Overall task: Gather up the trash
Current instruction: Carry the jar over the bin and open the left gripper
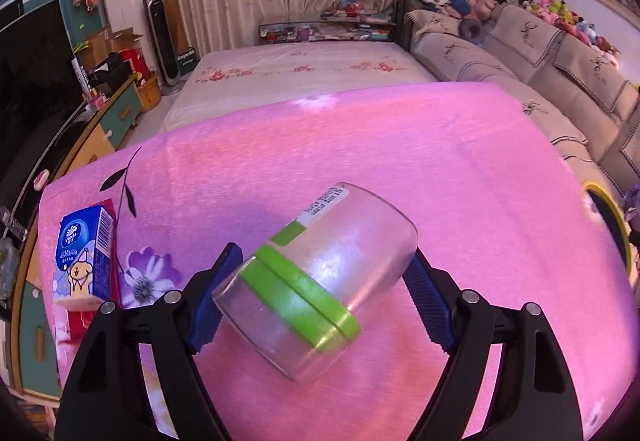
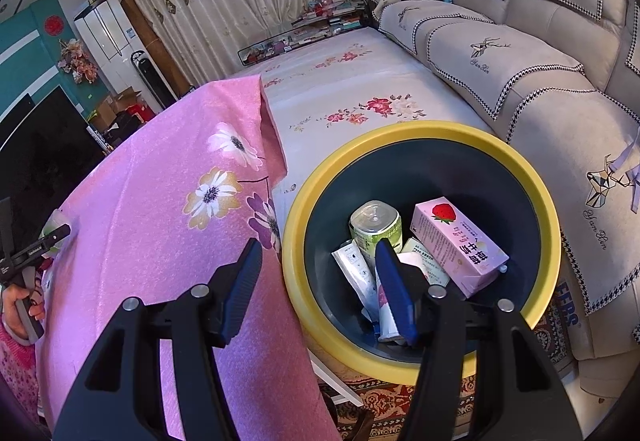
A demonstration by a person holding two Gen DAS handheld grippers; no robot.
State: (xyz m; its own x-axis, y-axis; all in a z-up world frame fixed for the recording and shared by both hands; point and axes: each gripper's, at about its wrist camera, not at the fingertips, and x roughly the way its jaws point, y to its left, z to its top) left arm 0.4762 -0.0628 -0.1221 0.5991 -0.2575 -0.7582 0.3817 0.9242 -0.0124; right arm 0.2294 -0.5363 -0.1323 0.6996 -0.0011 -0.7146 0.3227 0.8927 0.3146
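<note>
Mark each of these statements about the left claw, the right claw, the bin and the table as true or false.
1. The left claw has a clear plastic jar with a green band between its fingers. True.
2. The right claw holds a can. False: nothing is between its fingers; it hangs open at the bin's edge.
3. The yellow-rimmed bin already holds a pink strawberry carton and a green can. True.
4. The bin stands on the pink tablecloth. False: it stands beside the table.
5. A blue tissue pack lies on the tablecloth. True.
</note>
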